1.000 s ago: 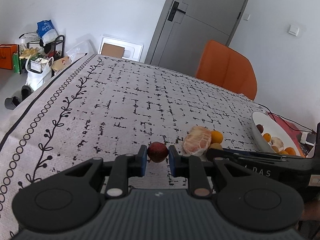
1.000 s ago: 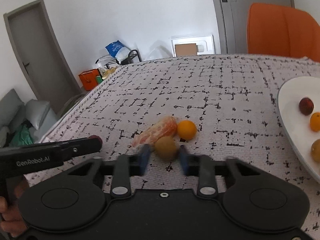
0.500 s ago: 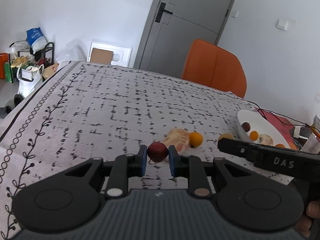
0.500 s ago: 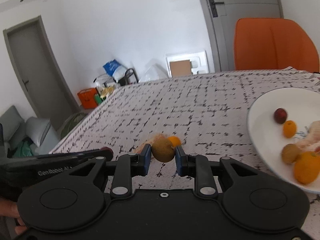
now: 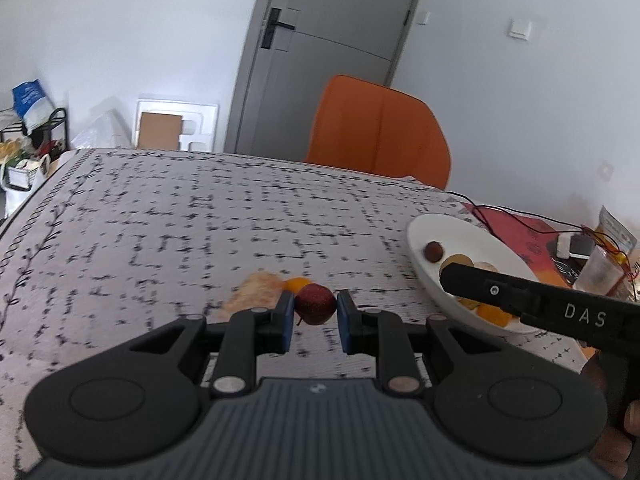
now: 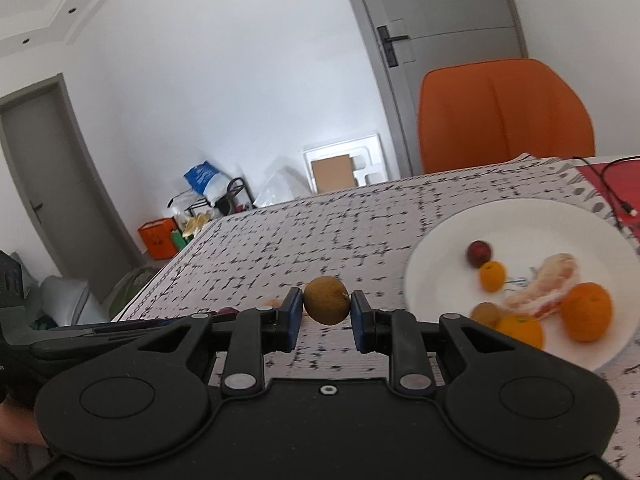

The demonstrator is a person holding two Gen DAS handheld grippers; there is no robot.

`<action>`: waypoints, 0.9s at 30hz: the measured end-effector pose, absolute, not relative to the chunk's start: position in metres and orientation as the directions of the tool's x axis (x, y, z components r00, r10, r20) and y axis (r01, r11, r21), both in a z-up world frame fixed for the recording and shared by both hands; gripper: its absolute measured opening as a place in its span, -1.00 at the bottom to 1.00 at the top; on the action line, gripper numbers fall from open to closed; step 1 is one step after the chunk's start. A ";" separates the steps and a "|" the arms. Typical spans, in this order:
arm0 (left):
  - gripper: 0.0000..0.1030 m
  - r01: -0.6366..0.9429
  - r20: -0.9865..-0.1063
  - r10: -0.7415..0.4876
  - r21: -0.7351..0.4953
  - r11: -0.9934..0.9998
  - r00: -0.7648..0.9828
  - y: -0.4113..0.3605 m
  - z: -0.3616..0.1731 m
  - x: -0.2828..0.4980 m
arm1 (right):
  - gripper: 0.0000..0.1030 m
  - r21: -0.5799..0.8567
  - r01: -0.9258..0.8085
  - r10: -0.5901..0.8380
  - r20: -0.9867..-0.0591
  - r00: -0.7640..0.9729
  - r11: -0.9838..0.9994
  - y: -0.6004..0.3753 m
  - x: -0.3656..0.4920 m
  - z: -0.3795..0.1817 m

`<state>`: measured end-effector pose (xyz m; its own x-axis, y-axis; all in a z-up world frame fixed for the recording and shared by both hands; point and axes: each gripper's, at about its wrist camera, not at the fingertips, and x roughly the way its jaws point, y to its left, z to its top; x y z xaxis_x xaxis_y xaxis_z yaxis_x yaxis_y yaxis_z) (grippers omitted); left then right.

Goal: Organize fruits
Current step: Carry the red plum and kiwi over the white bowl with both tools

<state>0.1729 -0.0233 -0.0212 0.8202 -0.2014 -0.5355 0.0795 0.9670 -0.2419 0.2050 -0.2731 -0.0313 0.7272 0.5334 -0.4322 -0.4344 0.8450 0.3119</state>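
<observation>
1. Since the earlier frames both grippers have swung toward the white plate (image 6: pixel 520 216), which now fills far more of the right wrist view; the loose fruit on the table has dropped behind the jaws.
2. Left gripper (image 5: pixel 316 314): jaws closed to a narrow gap, blue pads pressing both sides of a small dark red fruit (image 5: pixel 315 304), held clear above the tablecloth (image 5: pixel 160 232).
3. Right gripper (image 6: pixel 326 312): jaws likewise nearly closed, clamping a brown kiwi-like fruit (image 6: pixel 326 300) between the pads, off the table.
4. Left on the cloth, just beyond the left jaws: a peeled citrus piece (image 5: pixel 258 290) and a small orange (image 5: pixel 298 283), both blurred and partly hidden behind the left finger.
5. Plate contents, right wrist view: a dark red fruit (image 6: pixel 479 253), a small orange beside it (image 6: pixel 492 276), a peeled citrus segment (image 6: pixel 548 284), a large orange (image 6: pixel 586 312), another orange (image 6: pixel 520 330) and a brown fruit (image 6: pixel 485 313). All smeared by motion blur; exact kinds not certain.
6. In the left wrist view the black body of the right gripper crosses the plate and hides most of its fruit.
7. Hands: only fingertips (image 5: pixel 612 444) show at the lower right edge of the left wrist view; the left hand is cut off at the right wrist view's lower left.
8. Both tools point somewhat downward across the table toward an orange chair (image 5: pixel 380 132).
</observation>
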 end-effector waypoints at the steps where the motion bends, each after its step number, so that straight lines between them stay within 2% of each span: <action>1: -0.59 0.085 -0.534 -0.205 -0.240 0.967 0.820 -0.027 -0.021 0.175 | -0.53 0.312 -0.430 0.529 -0.430 0.732 0.847 -0.277 0.205 -0.031; 27: -0.59 0.203 -0.523 -0.260 -0.165 0.965 0.811 -0.112 -0.007 0.205 | -0.53 0.395 -0.294 0.448 -0.389 0.805 0.871 -0.379 0.212 -0.047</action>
